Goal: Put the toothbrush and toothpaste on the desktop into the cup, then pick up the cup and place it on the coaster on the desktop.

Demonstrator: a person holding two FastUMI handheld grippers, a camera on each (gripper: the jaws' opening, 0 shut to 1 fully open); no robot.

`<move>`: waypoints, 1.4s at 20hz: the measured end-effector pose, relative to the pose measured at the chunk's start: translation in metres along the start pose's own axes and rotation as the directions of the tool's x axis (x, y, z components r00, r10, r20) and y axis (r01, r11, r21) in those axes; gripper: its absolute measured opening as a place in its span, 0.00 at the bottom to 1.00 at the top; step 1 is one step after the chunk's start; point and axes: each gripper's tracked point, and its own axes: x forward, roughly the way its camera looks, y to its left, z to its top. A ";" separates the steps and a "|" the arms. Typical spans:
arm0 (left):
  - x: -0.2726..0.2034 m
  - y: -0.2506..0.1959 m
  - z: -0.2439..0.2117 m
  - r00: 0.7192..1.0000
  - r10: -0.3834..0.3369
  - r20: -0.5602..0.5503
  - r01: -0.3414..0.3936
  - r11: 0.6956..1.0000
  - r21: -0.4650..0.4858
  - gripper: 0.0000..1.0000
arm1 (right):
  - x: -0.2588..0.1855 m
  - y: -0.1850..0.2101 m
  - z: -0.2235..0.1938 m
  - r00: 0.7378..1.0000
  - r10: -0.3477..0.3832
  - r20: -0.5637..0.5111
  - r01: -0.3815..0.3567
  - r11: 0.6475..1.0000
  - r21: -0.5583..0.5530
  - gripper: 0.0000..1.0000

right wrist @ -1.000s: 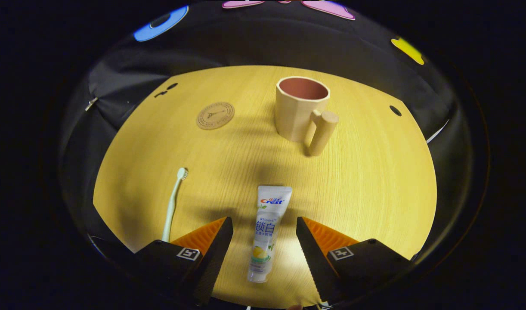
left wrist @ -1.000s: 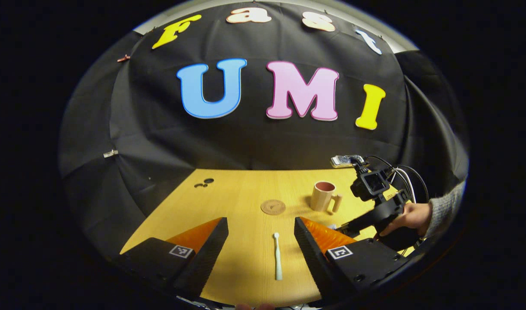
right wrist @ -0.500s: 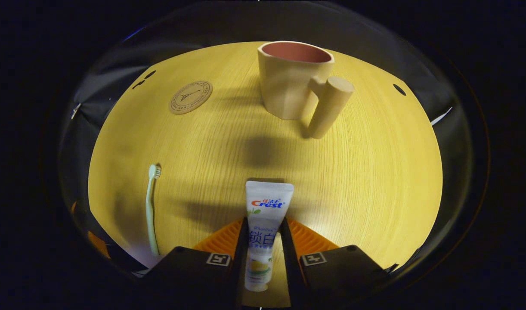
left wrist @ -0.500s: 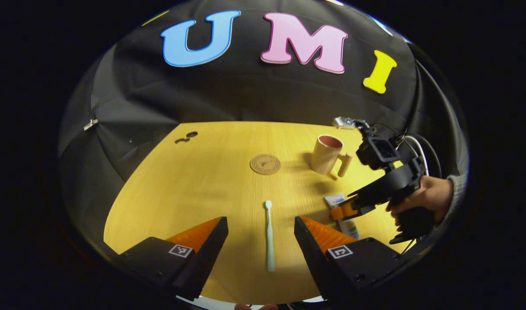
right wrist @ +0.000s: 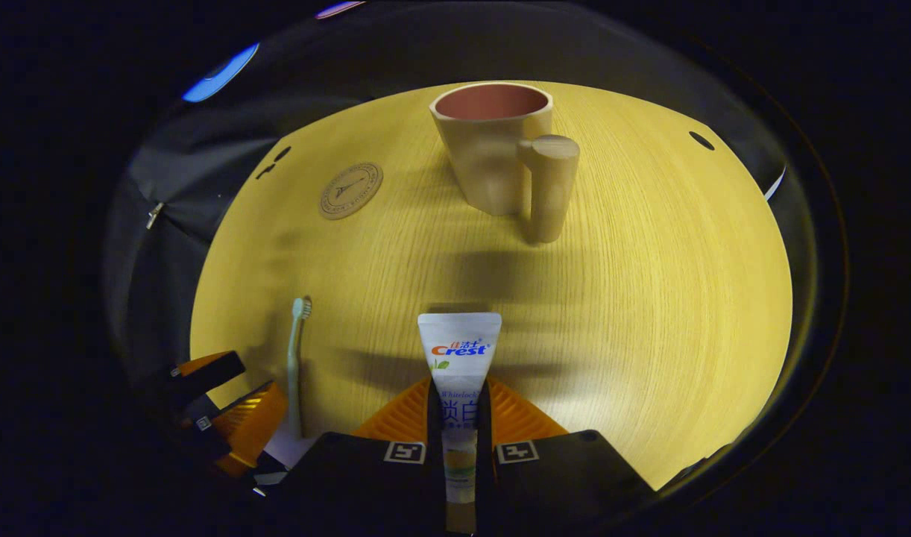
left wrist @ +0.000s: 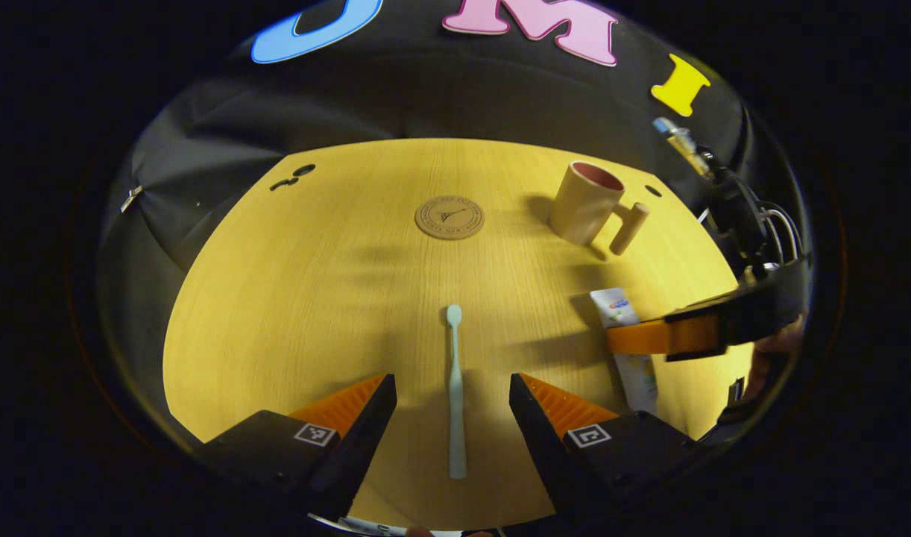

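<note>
Nothing is in the cup (right wrist: 493, 149) yet; it stands empty near the far edge of the desk (right wrist: 649, 298), beside the bare coaster (right wrist: 351, 191). The right claw (right wrist: 459, 418) is squeezed tight on the toothpaste (right wrist: 459, 350) near the front edge. The left claw (left wrist: 452, 418) is wide open around the toothbrush (left wrist: 455, 388), which lies flat on the desk, so both things and the cup move are left to do.

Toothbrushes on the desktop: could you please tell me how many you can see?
1. The toothbrush lies flat on the desktop between the open fingers of the left tool, head pointing toward the coaster. Nothing suggests another.
</note>
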 end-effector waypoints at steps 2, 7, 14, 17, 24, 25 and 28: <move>0.010 0.007 0.000 0.999 0.027 -0.039 -0.028 0.999 -0.018 0.95 | -0.008 0.003 0.003 0.999 0.037 0.031 -0.037 0.999 -0.001 0.19; 0.026 0.011 -0.012 0.991 0.053 -0.124 -0.054 0.998 -0.010 0.92 | -0.028 0.004 0.016 0.989 0.097 0.116 -0.100 0.995 0.021 0.19; 0.036 0.004 -0.017 0.984 0.040 -0.171 -0.037 0.999 0.022 0.83 | -0.049 -0.009 0.030 0.969 0.146 0.198 -0.151 0.988 0.012 0.20; 0.034 0.005 -0.019 0.981 0.048 -0.187 -0.045 0.999 0.021 0.39 | -0.054 -0.013 0.032 0.966 0.159 0.205 -0.165 0.986 0.014 0.20; 0.032 -0.004 -0.011 0.991 -0.028 -0.131 0.033 0.999 0.040 0.07 | -0.048 -0.029 0.042 0.958 0.151 0.244 -0.158 0.987 0.011 0.20; 0.030 -0.008 -0.008 0.992 -0.039 -0.116 0.043 0.999 0.031 0.07 | -0.048 -0.029 0.044 0.954 0.155 0.258 -0.162 0.987 0.005 0.19; 0.018 -0.030 0.012 0.994 -0.107 -0.017 0.107 0.994 -0.008 0.06 | -0.069 -0.023 0.052 0.928 0.188 0.322 -0.193 0.981 -0.017 0.19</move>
